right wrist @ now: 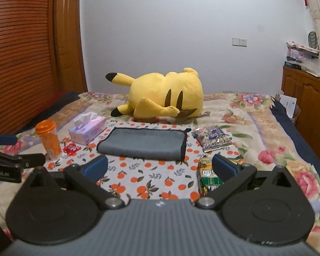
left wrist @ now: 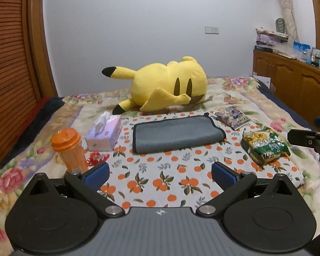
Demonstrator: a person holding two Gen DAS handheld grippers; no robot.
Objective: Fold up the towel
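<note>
A grey towel with black edging (left wrist: 177,134) lies folded flat on an orange-print cloth (left wrist: 160,177) on the bed; it also shows in the right wrist view (right wrist: 145,144). My left gripper (left wrist: 160,173) is open and empty, hovering over the cloth short of the towel's near edge. My right gripper (right wrist: 160,166) is open and empty, also short of the towel, its right finger over a green snack bag (right wrist: 209,175). Each gripper shows at the edge of the other's view.
An orange bottle (left wrist: 69,149), a tissue box (left wrist: 103,134) and a red wrapper (left wrist: 96,157) sit left of the towel. A purple snack bag (left wrist: 232,116) and the green snack bag (left wrist: 264,145) lie right. A yellow plush toy (left wrist: 166,87) lies behind. A wooden cabinet (left wrist: 292,85) stands right.
</note>
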